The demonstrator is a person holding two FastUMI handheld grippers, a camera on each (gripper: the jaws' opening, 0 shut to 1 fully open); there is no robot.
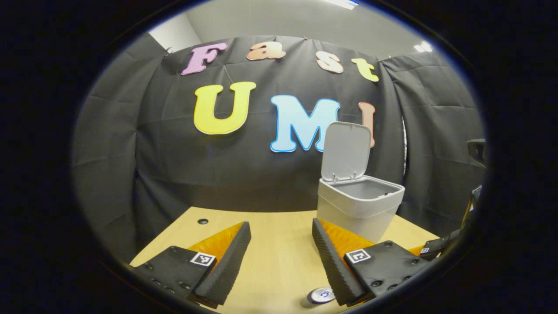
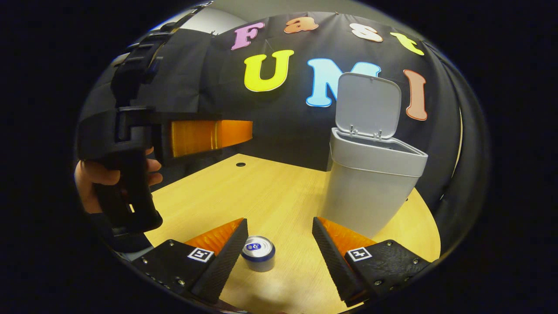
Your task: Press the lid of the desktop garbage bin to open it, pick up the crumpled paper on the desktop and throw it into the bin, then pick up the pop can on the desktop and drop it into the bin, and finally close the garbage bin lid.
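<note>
Bin (image 2: pixel 370 183) upright on worktop (image 2: pixel 279 192), lid (image 2: pixel 368 109) standing open. Can (image 2: pixel 258 253) upright on worktop in front of bin, between spread fingers of right tool (image 2: pixel 279 250), untouched. Left tool (image 1: pixel 281 257) open, nothing held, facing bin; can (image 1: pixel 321 295) low beside its finger.
</note>
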